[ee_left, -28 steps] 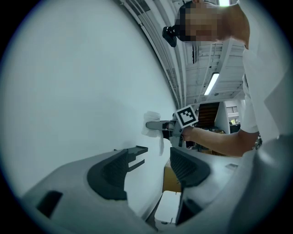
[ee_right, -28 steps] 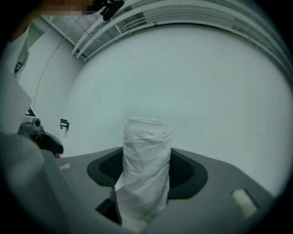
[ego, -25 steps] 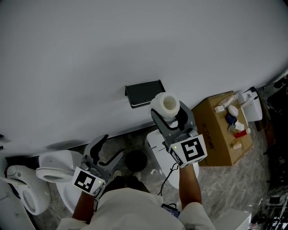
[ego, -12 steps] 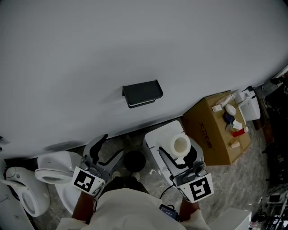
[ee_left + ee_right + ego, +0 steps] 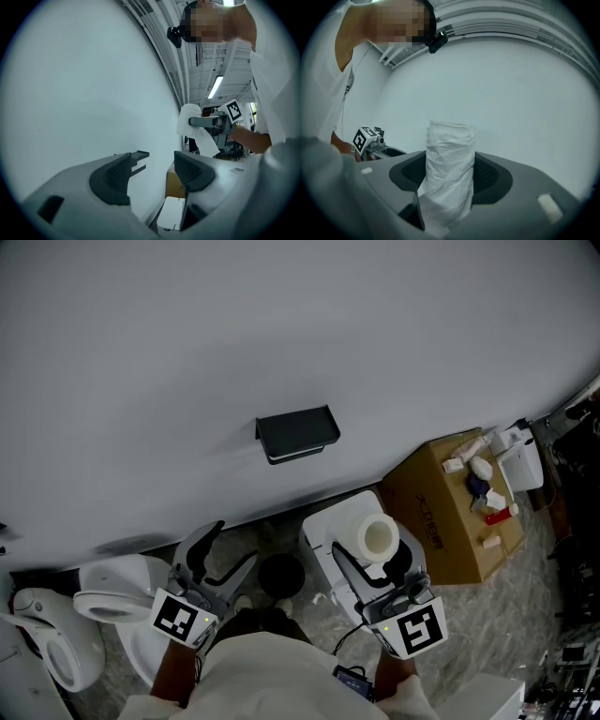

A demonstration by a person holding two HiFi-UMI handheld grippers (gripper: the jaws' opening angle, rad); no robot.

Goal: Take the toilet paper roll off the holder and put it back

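My right gripper (image 5: 375, 561) is shut on the white toilet paper roll (image 5: 379, 537), held well below and to the right of the black holder (image 5: 297, 434) on the wall. In the right gripper view the roll (image 5: 449, 171) stands upright between the two dark pads, with a loose sheet hanging at its lower left. The left gripper view shows the roll (image 5: 191, 125) off to the right and the holder (image 5: 139, 161) just beyond its own jaws. My left gripper (image 5: 219, 548) hangs open and empty at the lower left, its fingers apart.
A white toilet tank (image 5: 330, 526) sits under the right gripper. A cardboard box (image 5: 448, 513) with several small items stands to the right. A white toilet bowl (image 5: 108, 589) lies at the lower left. The grey wall (image 5: 281, 334) fills the upper view.
The right gripper has carried the roll down and away from the holder, from beside it to above the toilet tank. The left gripper has stayed put.
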